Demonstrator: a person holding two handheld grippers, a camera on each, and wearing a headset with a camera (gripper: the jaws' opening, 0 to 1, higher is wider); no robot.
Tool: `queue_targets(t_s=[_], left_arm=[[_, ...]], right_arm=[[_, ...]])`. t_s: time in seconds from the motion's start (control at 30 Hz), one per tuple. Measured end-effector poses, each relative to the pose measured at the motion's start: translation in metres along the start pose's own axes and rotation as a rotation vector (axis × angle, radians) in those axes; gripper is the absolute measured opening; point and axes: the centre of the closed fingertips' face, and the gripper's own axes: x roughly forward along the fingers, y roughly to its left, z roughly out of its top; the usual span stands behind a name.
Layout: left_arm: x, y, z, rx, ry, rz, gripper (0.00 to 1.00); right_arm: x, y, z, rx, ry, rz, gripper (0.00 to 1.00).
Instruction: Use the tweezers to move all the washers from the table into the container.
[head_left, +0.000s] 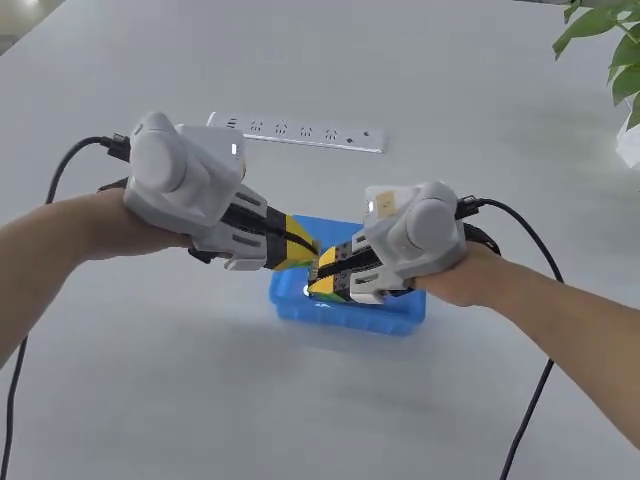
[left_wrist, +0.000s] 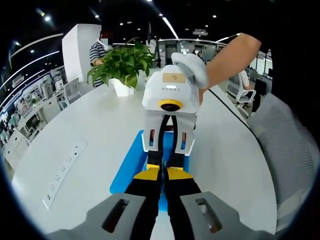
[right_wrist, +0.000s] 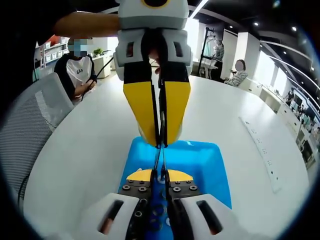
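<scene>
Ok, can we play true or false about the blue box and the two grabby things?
1. The container is blue. True.
2. The power strip lies inside the container. False: it lies on the table, behind the container.
3. The left gripper and the right gripper meet tip to tip over the container. True.
4. The left gripper is wide open. False: its jaws are shut on the tweezers.
</scene>
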Motion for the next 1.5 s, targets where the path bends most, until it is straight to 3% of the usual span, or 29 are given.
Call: queue_targets(t_s=[0.87, 1.17, 1.5], left_arm=[[0.000, 0.001, 0.005, -0.001, 0.002, -0.003, 0.06], [-0.007, 0.002, 0.019, 0.006, -0.018, 0.011, 0.05], [-0.019, -0.008, 0.039, 0.015, -0.035, 0.005, 0.05]], right_arm=[[-0.005, 0.003, -0.004, -0.001, 0.023, 0.004, 0.13], [-0.017, -0.001, 0.005, 0.004, 0.011, -0.028, 0.18], [-0.040, 0.004, 0.014, 0.022, -0.008, -0.070, 0.24]])
